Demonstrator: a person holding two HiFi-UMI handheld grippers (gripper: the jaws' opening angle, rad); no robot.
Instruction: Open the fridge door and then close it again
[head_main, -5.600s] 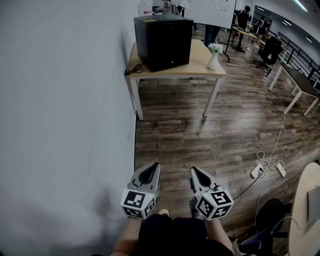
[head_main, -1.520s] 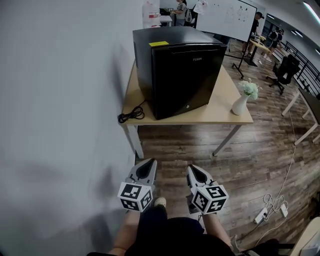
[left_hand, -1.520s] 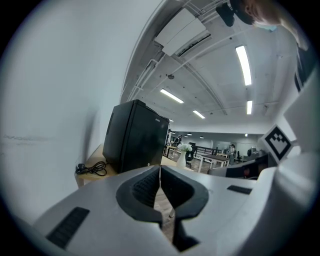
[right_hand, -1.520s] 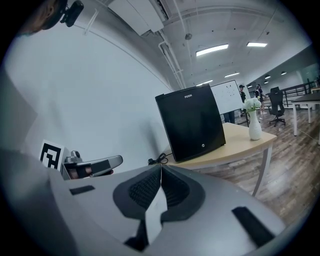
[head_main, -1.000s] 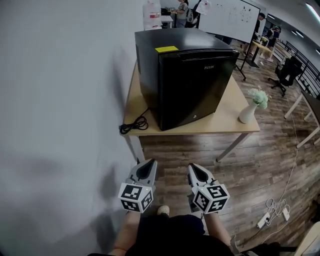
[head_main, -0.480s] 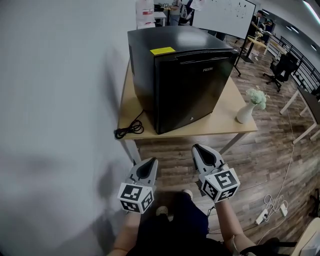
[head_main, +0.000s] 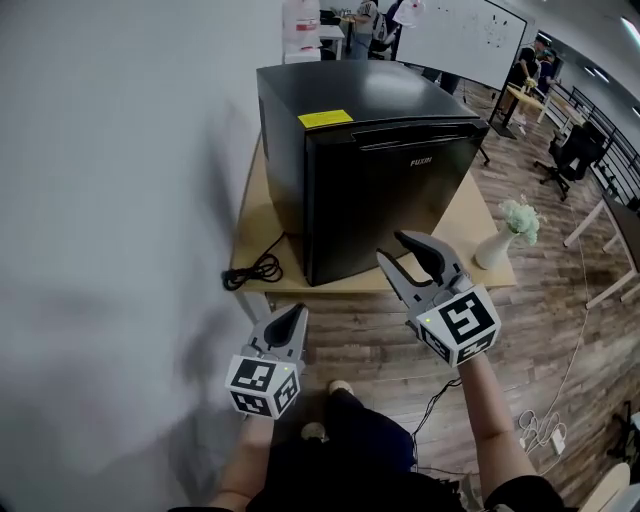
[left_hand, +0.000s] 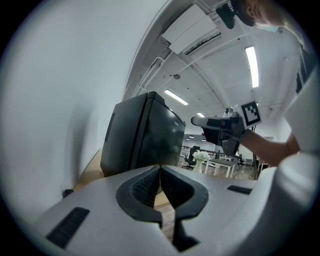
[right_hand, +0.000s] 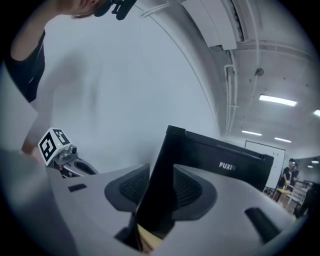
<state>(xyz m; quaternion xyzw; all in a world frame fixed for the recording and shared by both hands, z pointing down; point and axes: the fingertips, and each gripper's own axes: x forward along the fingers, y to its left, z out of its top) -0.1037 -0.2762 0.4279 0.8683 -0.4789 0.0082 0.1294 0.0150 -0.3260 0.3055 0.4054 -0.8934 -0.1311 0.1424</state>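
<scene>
Fridge (head_main: 375, 180), one and shut, faces two grippers: left gripper (head_main: 297, 311) jaws together, right gripper (head_main: 391, 246) jaws just opening, empty.

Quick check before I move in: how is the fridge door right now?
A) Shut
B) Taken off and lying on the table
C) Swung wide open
A: in the head view the door sits flush against the fridge body, with no gap showing along its top edge.
</scene>
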